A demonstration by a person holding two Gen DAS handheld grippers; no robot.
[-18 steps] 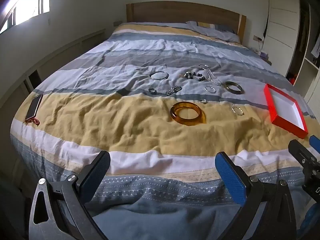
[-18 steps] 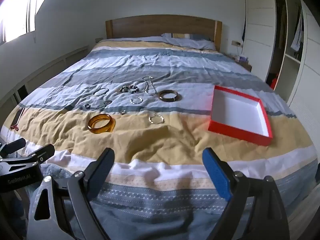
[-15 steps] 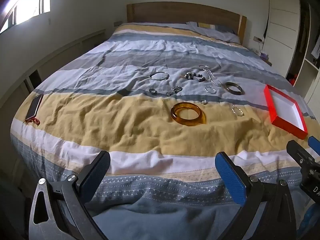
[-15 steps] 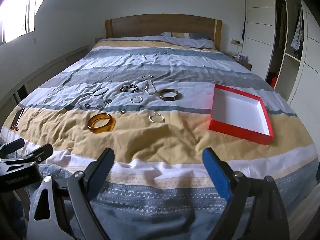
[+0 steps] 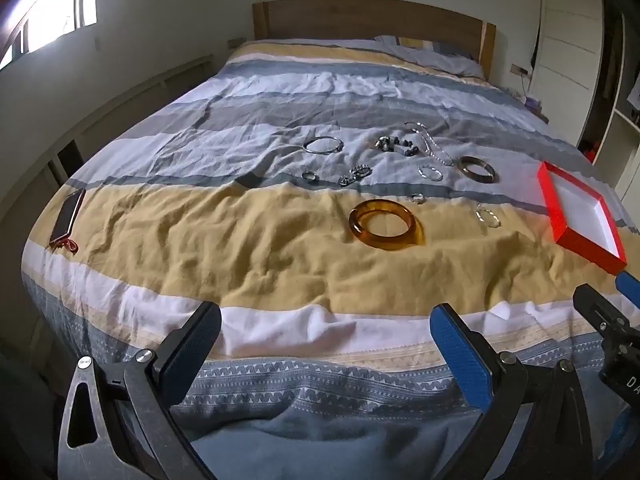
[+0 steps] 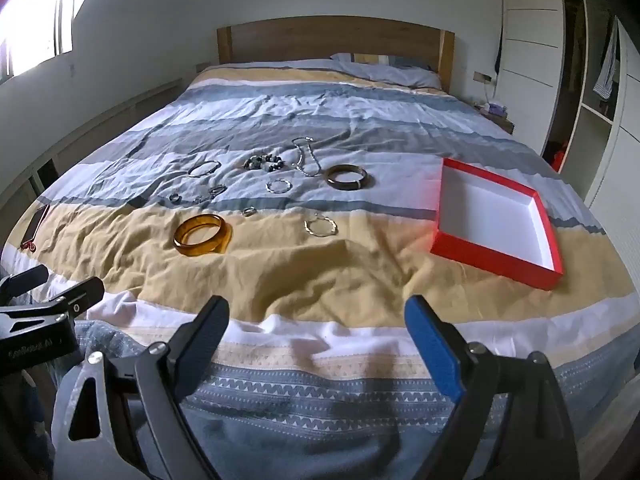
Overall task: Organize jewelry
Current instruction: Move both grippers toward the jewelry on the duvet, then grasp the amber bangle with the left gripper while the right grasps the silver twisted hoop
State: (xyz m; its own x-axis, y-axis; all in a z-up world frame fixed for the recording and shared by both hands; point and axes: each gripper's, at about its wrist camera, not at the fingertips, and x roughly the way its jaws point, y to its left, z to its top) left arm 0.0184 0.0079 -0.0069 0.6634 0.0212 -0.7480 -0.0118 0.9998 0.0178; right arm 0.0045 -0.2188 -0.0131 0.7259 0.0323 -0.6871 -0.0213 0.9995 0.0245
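Observation:
Several pieces of jewelry lie spread on the striped bedspread: an amber bangle (image 5: 386, 229) (image 6: 202, 235), a dark bangle (image 5: 477, 168) (image 6: 346, 176), a thin silver bangle (image 5: 322, 145) (image 6: 204, 168), a beaded bracelet (image 6: 264, 162), a silver chain (image 6: 306, 156) and small rings. An open red box (image 5: 576, 216) (image 6: 496, 222) with a white inside lies empty at the right. My left gripper (image 5: 326, 330) is open and empty at the foot of the bed. My right gripper (image 6: 318, 320) is open and empty, beside it.
A phone (image 5: 67, 216) lies at the bed's left edge. A wooden headboard (image 6: 334, 42) and pillow are at the far end. A white wardrobe and shelves (image 6: 588, 80) stand to the right, a low ledge along the left wall.
Both grippers have moved slightly; the bed and box sit a little lower in the right wrist view. Nothing was picked up or moved.

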